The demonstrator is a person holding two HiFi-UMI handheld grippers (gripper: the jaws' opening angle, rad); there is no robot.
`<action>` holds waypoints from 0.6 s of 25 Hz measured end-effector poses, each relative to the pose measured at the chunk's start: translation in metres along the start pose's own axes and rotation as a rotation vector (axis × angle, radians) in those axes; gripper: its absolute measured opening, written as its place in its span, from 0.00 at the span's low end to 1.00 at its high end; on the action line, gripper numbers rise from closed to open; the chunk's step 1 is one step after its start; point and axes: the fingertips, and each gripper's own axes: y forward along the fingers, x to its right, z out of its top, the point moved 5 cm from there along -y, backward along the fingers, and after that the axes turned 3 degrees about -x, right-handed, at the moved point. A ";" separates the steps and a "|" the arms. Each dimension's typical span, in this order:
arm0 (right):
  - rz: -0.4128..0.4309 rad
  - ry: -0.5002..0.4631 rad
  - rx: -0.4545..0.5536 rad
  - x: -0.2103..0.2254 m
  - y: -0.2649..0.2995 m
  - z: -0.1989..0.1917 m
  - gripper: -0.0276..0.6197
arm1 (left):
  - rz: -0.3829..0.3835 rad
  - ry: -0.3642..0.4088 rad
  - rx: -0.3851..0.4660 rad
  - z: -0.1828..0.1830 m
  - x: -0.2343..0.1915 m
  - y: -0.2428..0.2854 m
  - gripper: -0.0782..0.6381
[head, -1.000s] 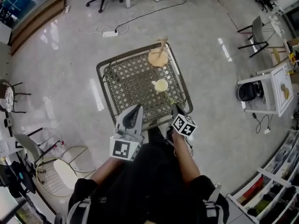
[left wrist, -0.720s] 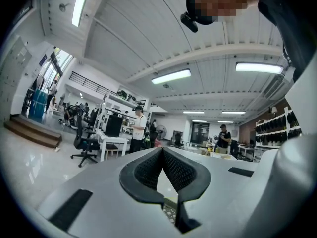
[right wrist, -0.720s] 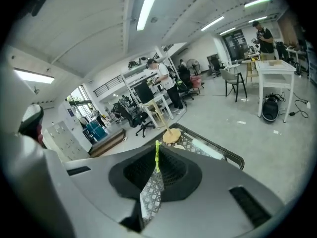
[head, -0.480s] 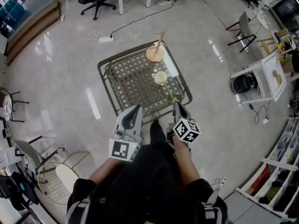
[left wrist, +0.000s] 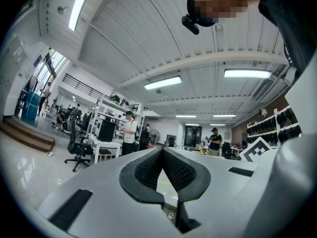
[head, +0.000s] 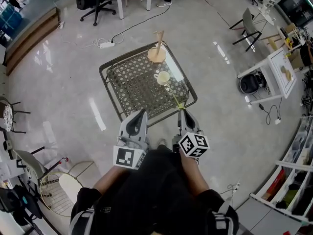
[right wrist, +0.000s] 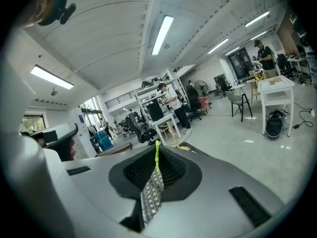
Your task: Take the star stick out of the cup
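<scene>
Our right gripper (right wrist: 156,151), pinching the yellow-green star stick (right wrist: 157,158), has drawn back toward us and risen. The stick now sits clear, on the near side of the cup (head: 162,77), which stands on the mesh table (head: 115,82), so removal looks done. Our left gripper (left wrist: 162,151) is closed and empty.

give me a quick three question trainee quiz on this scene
1. Which hand-held gripper grips the star stick? A left, B right, C neither.
2. Fill in: near the cup on the mesh table stands a wooden ____.
3. True or false: the star stick sits inside the cup.
Key: 1 B, the right hand-held gripper. 2 stand. 3 false.
</scene>
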 end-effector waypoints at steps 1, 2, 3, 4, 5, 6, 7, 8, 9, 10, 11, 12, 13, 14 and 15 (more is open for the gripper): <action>0.007 -0.005 0.003 0.001 -0.006 0.001 0.08 | 0.003 0.001 -0.002 0.000 0.005 0.000 0.13; 0.013 -0.008 0.005 0.002 -0.012 0.003 0.08 | 0.007 0.001 -0.004 0.000 0.011 0.000 0.13; 0.019 -0.010 0.006 0.004 -0.018 0.004 0.08 | 0.011 0.000 -0.007 0.000 0.016 0.000 0.13; 0.025 -0.013 0.007 0.006 -0.023 0.005 0.08 | 0.016 -0.001 -0.010 -0.001 0.021 0.000 0.13; 0.032 -0.017 0.008 0.007 -0.028 0.007 0.08 | 0.022 -0.004 -0.013 -0.002 0.025 -0.001 0.13; 0.038 -0.022 0.011 0.008 -0.033 0.008 0.08 | 0.027 -0.007 -0.014 -0.002 0.029 -0.002 0.13; 0.044 -0.029 0.015 0.008 -0.037 0.009 0.08 | 0.032 -0.010 -0.015 -0.003 0.032 -0.003 0.13; 0.048 -0.038 0.021 0.008 -0.041 0.011 0.08 | 0.038 -0.012 -0.017 -0.003 0.035 -0.003 0.13; 0.051 -0.047 0.027 0.008 -0.045 0.013 0.08 | 0.043 -0.013 -0.022 -0.005 0.038 -0.003 0.13; 0.053 -0.055 0.033 0.010 -0.049 0.015 0.08 | 0.047 -0.013 -0.026 -0.006 0.042 -0.003 0.13; 0.056 -0.062 0.038 0.011 -0.053 0.016 0.08 | 0.052 -0.012 -0.029 -0.007 0.045 -0.003 0.13; 0.059 -0.065 0.042 0.012 -0.056 0.017 0.08 | 0.056 -0.009 -0.030 -0.007 0.047 -0.003 0.13; 0.063 -0.066 0.045 0.014 -0.059 0.017 0.08 | 0.061 -0.006 -0.030 -0.008 0.049 -0.003 0.13; 0.067 -0.067 0.047 0.015 -0.061 0.017 0.08 | 0.065 -0.003 -0.028 -0.009 0.051 -0.003 0.13; 0.071 -0.068 0.049 0.016 -0.062 0.016 0.08 | 0.070 0.000 -0.027 -0.010 0.051 -0.003 0.13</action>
